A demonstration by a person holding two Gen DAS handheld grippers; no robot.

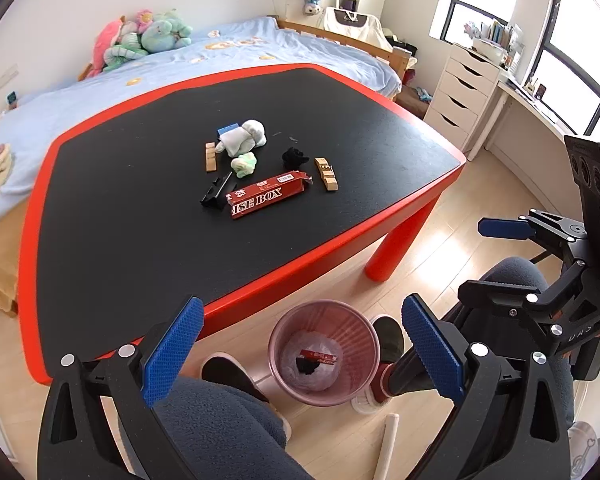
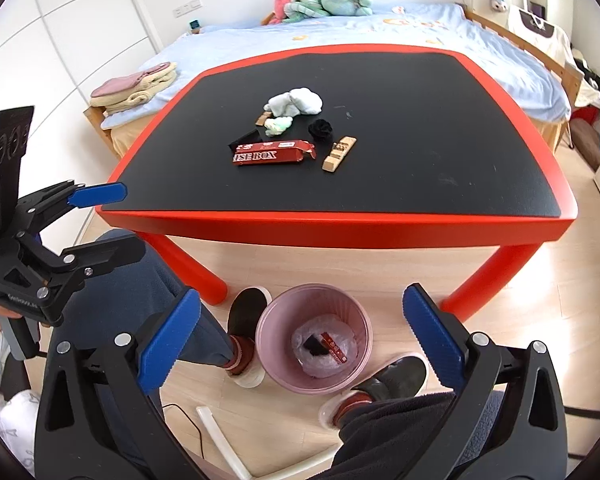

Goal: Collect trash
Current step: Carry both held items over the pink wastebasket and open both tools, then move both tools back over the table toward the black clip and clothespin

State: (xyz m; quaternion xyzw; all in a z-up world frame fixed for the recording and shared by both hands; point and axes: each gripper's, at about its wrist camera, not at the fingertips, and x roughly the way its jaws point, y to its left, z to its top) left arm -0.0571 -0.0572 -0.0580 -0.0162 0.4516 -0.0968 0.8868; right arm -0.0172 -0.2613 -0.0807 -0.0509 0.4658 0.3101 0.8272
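A pink bin (image 1: 323, 353) (image 2: 313, 339) stands on the floor in front of the table, between the person's feet; it holds a plastic liner, a small red box and a black scrap. On the black table top (image 1: 140, 208) (image 2: 420, 160) lie a red box (image 1: 266, 199) (image 2: 274, 152), a black crumpled scrap (image 1: 294, 158) (image 2: 321, 128), a green-white wad (image 1: 244, 164) (image 2: 278, 125), a white cloth (image 1: 244, 138) (image 2: 296, 106), wooden pieces (image 1: 326, 174) (image 2: 339, 153) and a black part (image 1: 216, 192). My left gripper (image 1: 302, 352) and right gripper (image 2: 300, 344) are open and empty, above the bin.
The red table rim (image 1: 300, 268) (image 2: 340, 224) and red legs (image 1: 396, 248) (image 2: 484, 284) are close to the bin. The person's knees and shoes flank the bin. A bed with plush toys (image 1: 140, 36) lies behind the table. White drawers (image 1: 460, 92) stand to the right.
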